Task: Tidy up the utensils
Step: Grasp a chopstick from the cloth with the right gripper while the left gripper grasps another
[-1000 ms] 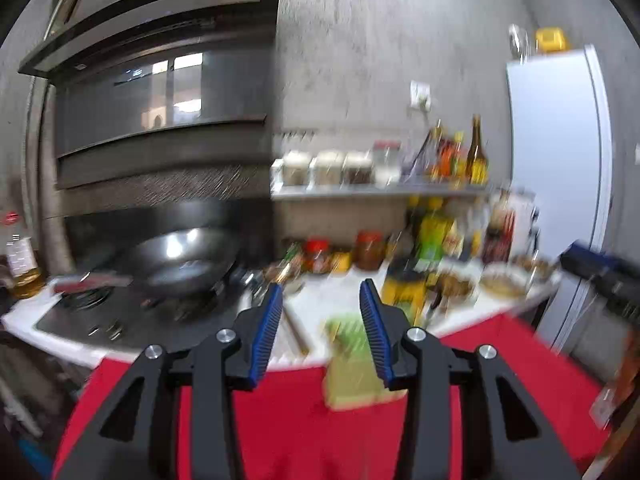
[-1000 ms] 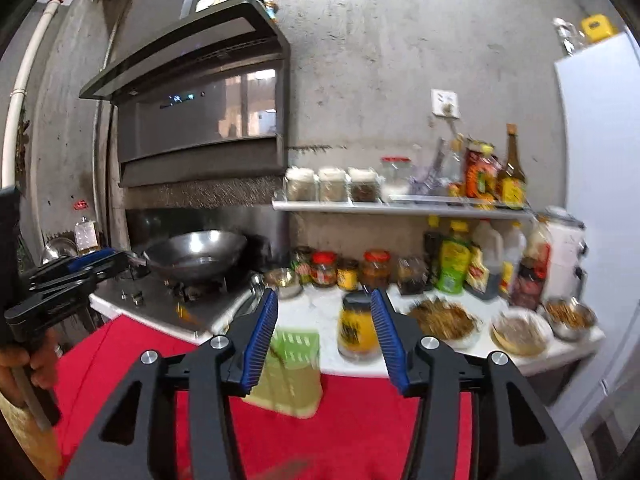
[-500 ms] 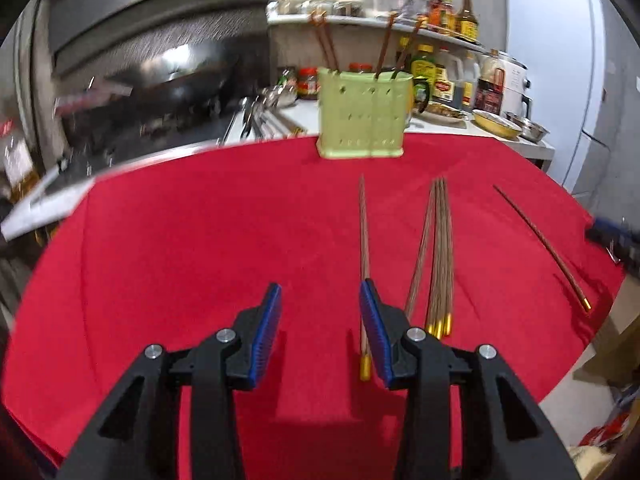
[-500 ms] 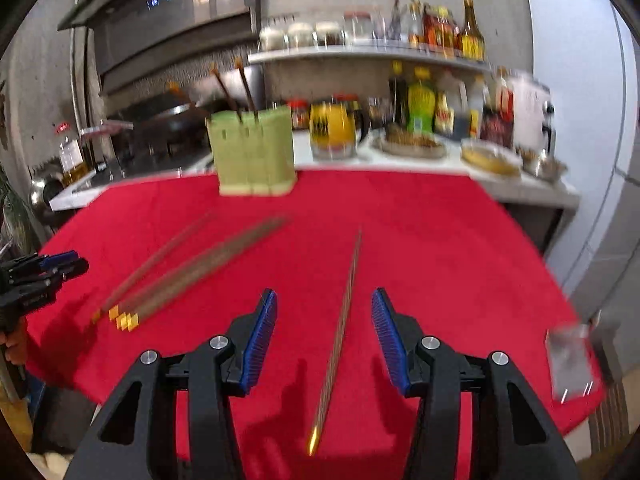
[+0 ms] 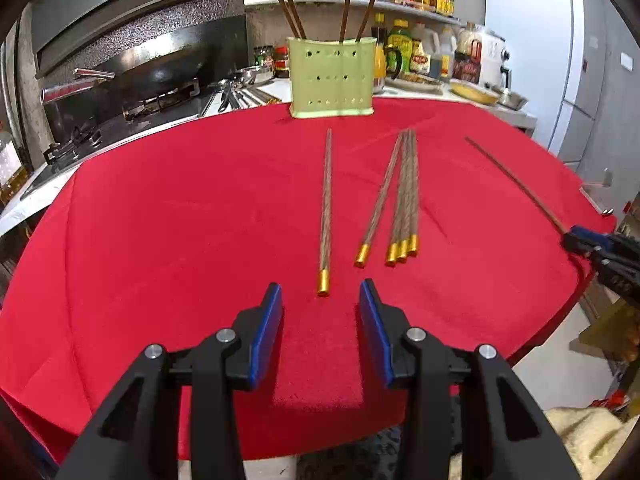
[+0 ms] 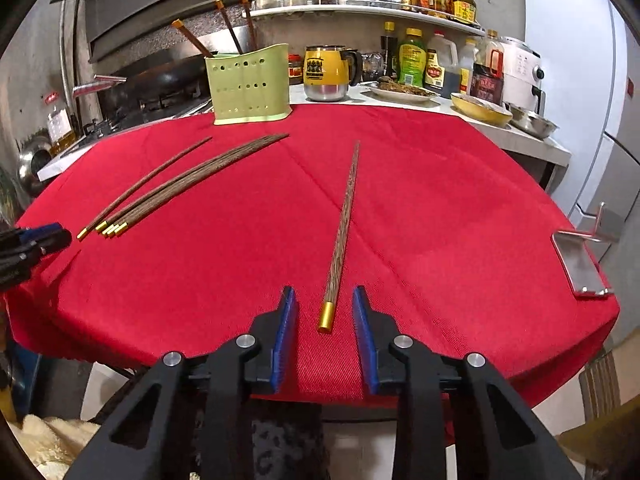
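A red tablecloth (image 5: 160, 220) covers the table. At its far edge stands a green holder (image 5: 331, 76) with four chopsticks already upright in it. Six more lie loose: a cluster of four (image 5: 400, 196) mid-table, a single chopstick (image 5: 326, 208) just left of it, and a lone chopstick (image 6: 345, 224) well to the right.

The left gripper (image 5: 320, 300) hangs wide open just short of the single one's gold cap; the right gripper (image 6: 324, 300), also open and empty, straddles the lone one's cap.

These sticks look light, stiff and thin, probably slippery and prone to rolling, so pinching near the gold cap seems safest.
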`<state>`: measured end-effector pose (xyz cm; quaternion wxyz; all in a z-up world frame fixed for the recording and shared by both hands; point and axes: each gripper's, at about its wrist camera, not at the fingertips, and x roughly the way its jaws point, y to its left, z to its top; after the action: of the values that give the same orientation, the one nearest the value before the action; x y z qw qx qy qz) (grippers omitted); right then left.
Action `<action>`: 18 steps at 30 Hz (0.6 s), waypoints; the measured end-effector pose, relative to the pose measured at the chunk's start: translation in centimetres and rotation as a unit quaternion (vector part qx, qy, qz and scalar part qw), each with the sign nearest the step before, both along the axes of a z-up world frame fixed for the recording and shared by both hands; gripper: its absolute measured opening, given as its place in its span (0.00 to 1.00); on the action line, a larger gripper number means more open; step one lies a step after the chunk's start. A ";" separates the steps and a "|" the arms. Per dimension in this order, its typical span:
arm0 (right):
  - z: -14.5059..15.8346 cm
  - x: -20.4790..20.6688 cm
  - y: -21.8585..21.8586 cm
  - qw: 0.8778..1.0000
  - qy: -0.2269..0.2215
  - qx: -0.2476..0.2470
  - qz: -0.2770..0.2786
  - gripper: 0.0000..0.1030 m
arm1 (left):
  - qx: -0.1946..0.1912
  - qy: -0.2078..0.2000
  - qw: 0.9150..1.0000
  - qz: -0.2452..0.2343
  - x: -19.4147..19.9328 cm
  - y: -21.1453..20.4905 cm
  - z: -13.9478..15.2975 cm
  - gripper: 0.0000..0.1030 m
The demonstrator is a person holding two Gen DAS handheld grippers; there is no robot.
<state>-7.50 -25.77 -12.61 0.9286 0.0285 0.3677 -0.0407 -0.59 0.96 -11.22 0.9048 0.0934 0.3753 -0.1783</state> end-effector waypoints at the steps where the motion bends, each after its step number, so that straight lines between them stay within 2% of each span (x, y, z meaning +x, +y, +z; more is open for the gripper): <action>1: 0.1 0.0 0.0 1.000 0.000 -0.001 0.000 0.28 | -0.001 0.006 1.000 0.001 0.3 0.0 -0.2 0.39; 4: 0.0 -0.2 0.1 1.000 -0.005 0.000 0.000 0.24 | -0.005 0.010 1.000 0.004 0.9 -0.2 -0.6 0.37; 6: -0.1 -0.3 0.0 1.000 -0.011 0.006 0.001 0.20 | 0.004 0.007 1.000 0.006 1.4 -0.7 -0.8 0.31; 11: -0.2 -0.6 -0.2 1.000 -0.017 0.017 0.000 0.19 | 0.022 -0.005 1.000 0.003 2.3 -1.7 -0.9 0.26; 15: -0.3 -1.0 -0.1 1.000 -0.019 0.018 -0.003 0.20 | 0.037 -0.018 0.999 -0.012 2.2 -2.4 -1.1 0.15; 18: -0.4 -0.7 -0.4 0.999 -0.025 0.025 -0.013 0.19 | 0.041 -0.023 0.999 -0.016 2.3 -2.7 -1.2 0.11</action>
<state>-8.23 -26.21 -12.98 0.9359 0.0571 0.3450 -0.0432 1.67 -1.70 -12.38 0.9058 0.1404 0.3595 -0.1750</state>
